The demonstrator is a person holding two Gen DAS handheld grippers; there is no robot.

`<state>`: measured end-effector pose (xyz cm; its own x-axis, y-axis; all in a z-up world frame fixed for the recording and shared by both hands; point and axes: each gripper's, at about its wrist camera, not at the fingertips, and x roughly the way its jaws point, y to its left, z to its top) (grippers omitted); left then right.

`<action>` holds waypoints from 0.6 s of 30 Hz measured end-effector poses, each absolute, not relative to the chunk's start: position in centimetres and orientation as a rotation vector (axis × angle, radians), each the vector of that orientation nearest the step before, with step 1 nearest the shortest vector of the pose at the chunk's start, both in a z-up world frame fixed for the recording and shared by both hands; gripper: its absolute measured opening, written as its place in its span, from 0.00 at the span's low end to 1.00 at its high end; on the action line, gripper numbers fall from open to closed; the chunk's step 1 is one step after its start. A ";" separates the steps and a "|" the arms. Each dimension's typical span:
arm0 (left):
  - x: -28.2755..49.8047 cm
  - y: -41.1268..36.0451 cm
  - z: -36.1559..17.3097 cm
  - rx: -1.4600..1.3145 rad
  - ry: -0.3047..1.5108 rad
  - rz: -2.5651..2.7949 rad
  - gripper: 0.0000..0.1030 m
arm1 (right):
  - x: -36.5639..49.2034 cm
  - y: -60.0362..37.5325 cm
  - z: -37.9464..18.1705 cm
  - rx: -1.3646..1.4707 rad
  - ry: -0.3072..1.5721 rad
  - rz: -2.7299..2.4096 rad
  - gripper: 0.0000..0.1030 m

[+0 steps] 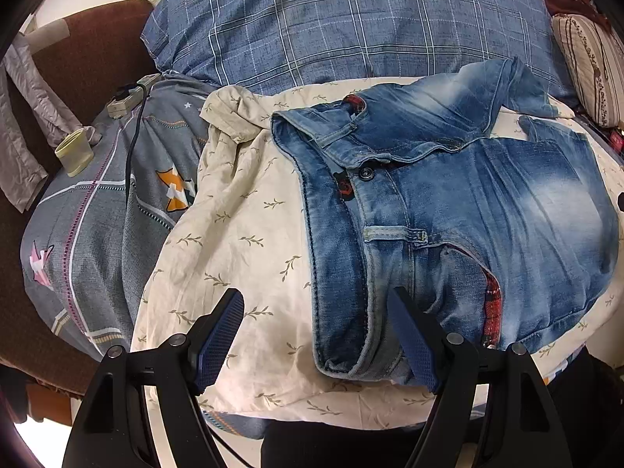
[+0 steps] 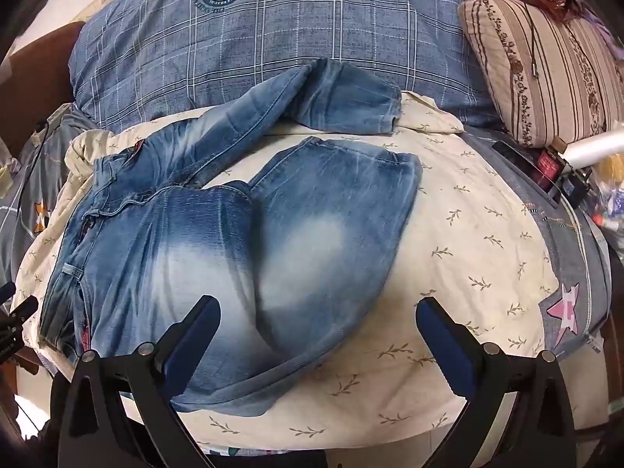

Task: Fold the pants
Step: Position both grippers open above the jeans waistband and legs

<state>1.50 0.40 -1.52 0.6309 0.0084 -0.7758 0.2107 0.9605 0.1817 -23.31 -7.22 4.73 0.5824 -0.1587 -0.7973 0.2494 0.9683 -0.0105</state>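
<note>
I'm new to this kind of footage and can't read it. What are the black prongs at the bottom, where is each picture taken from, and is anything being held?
Each picture comes from a wide-angle camera fixed on a hand-held gripper, looking forward along its two fingers. The black prongs with blue pads are those fingers. One picture is from the left gripper, the other from the right gripper. No robot arm is involved; a person carries both tools.

Both look down on a bed. Blue jeans lie on a cream sheet, partly folded, with a blue checked pillow behind them. The left view shows the waistband end; the right view shows the legs.

Nothing is held: both grippers are open above the jeans.
</note>
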 end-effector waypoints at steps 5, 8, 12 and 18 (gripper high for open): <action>1.3 0.2 -1.5 0.275 0.882 -0.125 0.74 | -23.3 -7.5 4.5 0.112 0.925 -0.243 0.98; 1.2 0.0 -1.4 0.278 0.881 -0.129 0.74 | -23.3 -7.5 4.5 0.112 0.927 -0.242 0.98; 1.1 -0.1 -1.2 0.278 0.880 -0.131 0.74 | -23.4 -7.6 4.4 0.114 0.928 -0.242 0.98; 1.1 -0.2 -0.8 0.283 0.877 -0.131 0.74 | -23.4 -7.8 4.4 0.119 0.929 -0.246 0.98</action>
<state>1.05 -0.15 -0.80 0.6346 0.0020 -0.7728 0.2284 0.9548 0.1900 -23.41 -7.80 4.38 0.5730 -0.1581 -0.8042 0.2606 0.9654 -0.0042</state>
